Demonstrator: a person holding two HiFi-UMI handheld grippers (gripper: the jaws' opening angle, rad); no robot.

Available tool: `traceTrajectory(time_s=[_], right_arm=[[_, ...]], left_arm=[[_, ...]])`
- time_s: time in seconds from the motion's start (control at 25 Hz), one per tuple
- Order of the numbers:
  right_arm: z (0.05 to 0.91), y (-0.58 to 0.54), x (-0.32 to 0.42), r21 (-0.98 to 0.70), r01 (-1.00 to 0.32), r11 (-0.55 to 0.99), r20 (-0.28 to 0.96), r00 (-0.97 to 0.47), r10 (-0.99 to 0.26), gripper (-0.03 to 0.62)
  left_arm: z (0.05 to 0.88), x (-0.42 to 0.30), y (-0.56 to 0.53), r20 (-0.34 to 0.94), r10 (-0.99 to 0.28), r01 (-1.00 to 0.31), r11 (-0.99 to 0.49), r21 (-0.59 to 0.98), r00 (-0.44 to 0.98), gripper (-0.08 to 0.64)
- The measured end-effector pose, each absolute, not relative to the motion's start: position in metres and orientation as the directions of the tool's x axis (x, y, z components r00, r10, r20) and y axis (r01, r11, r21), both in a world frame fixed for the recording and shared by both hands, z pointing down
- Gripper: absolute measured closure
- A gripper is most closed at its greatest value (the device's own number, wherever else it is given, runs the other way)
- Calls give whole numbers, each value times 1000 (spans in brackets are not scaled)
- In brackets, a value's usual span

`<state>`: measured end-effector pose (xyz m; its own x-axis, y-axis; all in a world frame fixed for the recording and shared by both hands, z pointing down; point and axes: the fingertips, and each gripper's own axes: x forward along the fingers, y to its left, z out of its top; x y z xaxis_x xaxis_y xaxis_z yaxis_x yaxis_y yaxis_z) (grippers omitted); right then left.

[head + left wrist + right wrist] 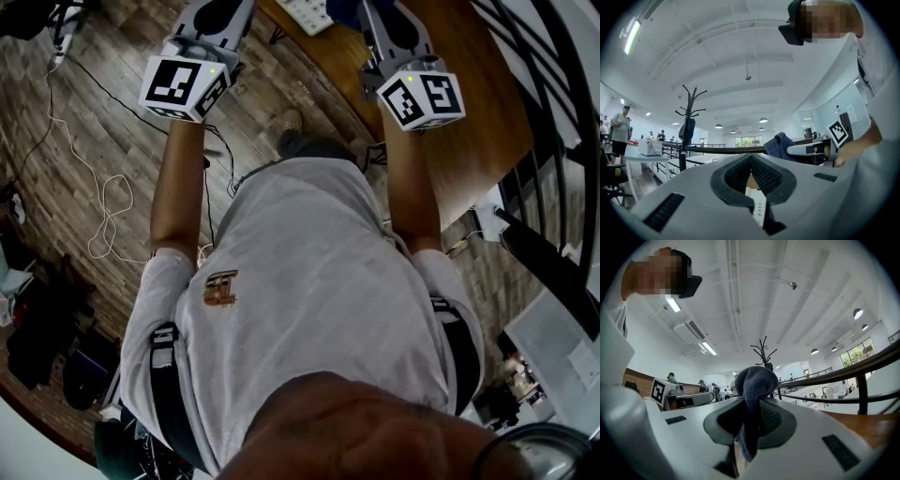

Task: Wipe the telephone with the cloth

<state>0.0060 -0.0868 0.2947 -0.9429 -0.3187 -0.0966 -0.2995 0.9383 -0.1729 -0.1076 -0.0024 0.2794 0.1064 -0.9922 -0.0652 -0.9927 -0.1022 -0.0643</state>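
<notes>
Big bright hall, white ceiling [754,282] with strip lights overhead and a plank floor [103,112] underfoot, that was the setting. The right gripper [753,398] had its jaws clamped on the dark blue cloth [757,378]. A wad of it bulged up over the tips and the rest hung down between the jaws. The left gripper [751,155] was closed too, tips meeting, and nothing was pinched between them.

Both were held out in front on bare forearms, pointing away from the person's grey T-shirt [309,281]. From the left gripper view you could see the other gripper off to the right, with the cloth sticking out of it.

The telephone [307,13], or what looked like it, was white with rows of keys. It lay on the wooden table [469,122] at the very top of the head view, between the two grippers and mostly cut off by the frame. Whether either gripper touched it, I couldn't tell.

Further out, a black railing [553,122] ran beside the table and a black coat stand [686,126] stood near the railing. A white cable [103,202] lay looped on the floor over on the left. A few people [619,131] were standing around in the distance.
</notes>
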Motion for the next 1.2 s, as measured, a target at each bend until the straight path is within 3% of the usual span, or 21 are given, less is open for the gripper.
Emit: traceTrajectory(time_s=[0.48, 1.2], right_arm=[[309, -218, -70, -234, -342, 910, -42, -932, -360, 520], [329, -266, -103, -303, -460, 835, 28, -880, -474, 520]], left_arm=[[291, -185, -144, -12, -989, -987, -148, -57, 149, 540], [320, -206, -228, 93, -947, -949, -312, -44, 307, 540]])
